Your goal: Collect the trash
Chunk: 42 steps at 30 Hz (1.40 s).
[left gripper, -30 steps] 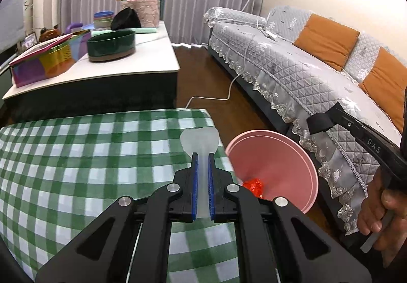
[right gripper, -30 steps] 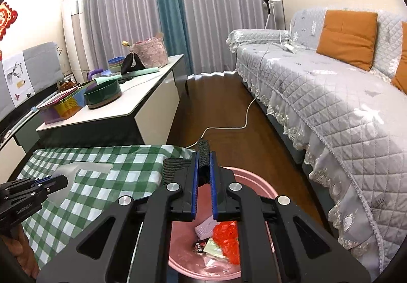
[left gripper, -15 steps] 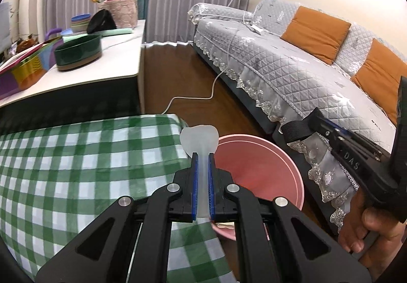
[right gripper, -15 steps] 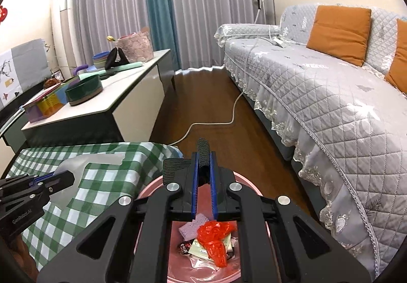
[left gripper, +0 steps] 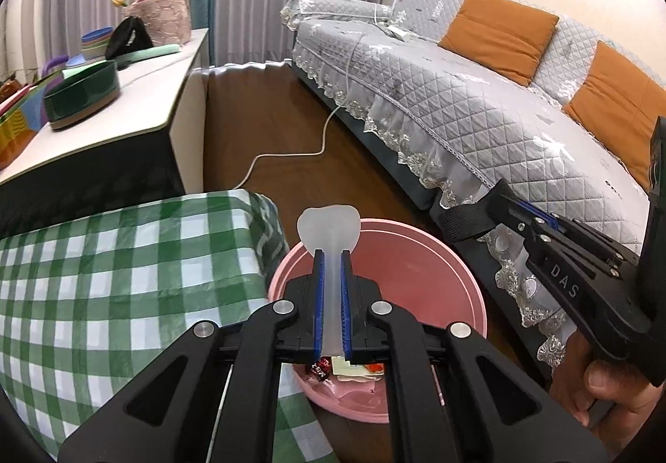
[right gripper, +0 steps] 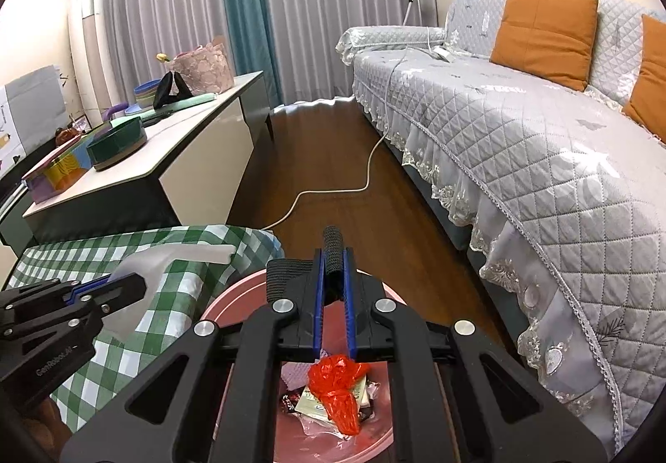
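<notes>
Holding a frosted plastic scraper [left gripper: 329, 230] clamped in my left tool [left gripper: 329, 255] over the pink bin [left gripper: 420, 255], my right tool [right gripper: 335, 255] grips a black strap [right gripper: 335, 251]. Wrappers [right gripper: 337, 392] already lie inside the bin; the checked tabletop [left gripper: 125, 276] beside it shows no trash.

Pink plastic bin [left gripper: 420, 255]: round, upright, open-topped, standing on the floor directly below the left gripper [left gripper: 329, 255] and the right gripper [right gripper: 333, 259], its rim hard against the checked table edge. Frosted translucent scraper [left gripper: 329, 226]: flat, with a broad lobed end projecting forward past the left gripper's closed fingers, its blade above the bin's near rim. Contents at the bin bottom, under the right gripper: a crumpled red plastic bag [right gripper: 339, 388], a paper packet [right gripper: 312, 404] and dark sweet wrappers [right gripper: 291, 400], lying loosely heaped together.
</notes>
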Available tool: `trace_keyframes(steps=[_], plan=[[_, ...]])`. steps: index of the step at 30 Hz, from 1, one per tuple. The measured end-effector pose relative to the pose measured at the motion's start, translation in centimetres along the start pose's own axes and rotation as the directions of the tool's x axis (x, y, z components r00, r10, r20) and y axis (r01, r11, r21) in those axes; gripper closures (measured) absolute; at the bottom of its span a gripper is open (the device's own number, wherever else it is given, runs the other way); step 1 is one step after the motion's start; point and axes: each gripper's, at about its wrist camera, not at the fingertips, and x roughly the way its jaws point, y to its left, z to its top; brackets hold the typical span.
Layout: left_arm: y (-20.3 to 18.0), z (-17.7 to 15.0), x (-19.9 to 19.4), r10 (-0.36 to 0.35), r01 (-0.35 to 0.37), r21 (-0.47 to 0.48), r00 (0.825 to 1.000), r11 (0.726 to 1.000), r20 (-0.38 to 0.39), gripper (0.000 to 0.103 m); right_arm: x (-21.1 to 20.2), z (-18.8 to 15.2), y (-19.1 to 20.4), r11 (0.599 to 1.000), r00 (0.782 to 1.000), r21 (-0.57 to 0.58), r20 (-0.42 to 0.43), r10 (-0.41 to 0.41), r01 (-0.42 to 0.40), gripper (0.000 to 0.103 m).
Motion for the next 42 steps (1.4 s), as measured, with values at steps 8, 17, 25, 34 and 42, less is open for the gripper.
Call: trace_keyframes(steps=[8,17,25,34,42], plan=[[-0.2,0.3,0.5,-0.037,0.037,0.024,0.999,0.999,-0.007,0.054,1.1,-0.5,0.2,1.0,0.999,-0.007,-0.041,-0.025,0.024,0.056],[1.4,-0.6,-2.1,-0.008,0.008,-0.004,1.0,1.0,0.011,0.054,0.5,-0.5,0.5,0.999,0.999,-0.005,-0.035,-0.041,0.041,0.035],[3.7,-2.0,-6.8,-0.001,0.002,-0.016,0.999,1.0,0.045,0.05,-1.2,-1.0,1.8,0.998,0.999,-0.045,-0.019,-0.034,0.033,0.021],[6.5,-3.8,-12.5,0.04,-0.034,-0.055,0.995,0.998,0.094,0.036,-3.7,-1.6,2.8,0.999,1.0,-0.037,-0.01,-0.007,0.006,0.016],[8.8,-7.0,-17.2,0.133,-0.123,-0.081,0.982,0.989,0.133,0.018,-9.2,-2.7,5.9,0.999,0.999,-0.047,0.031,0.01,-0.009,0.005]])
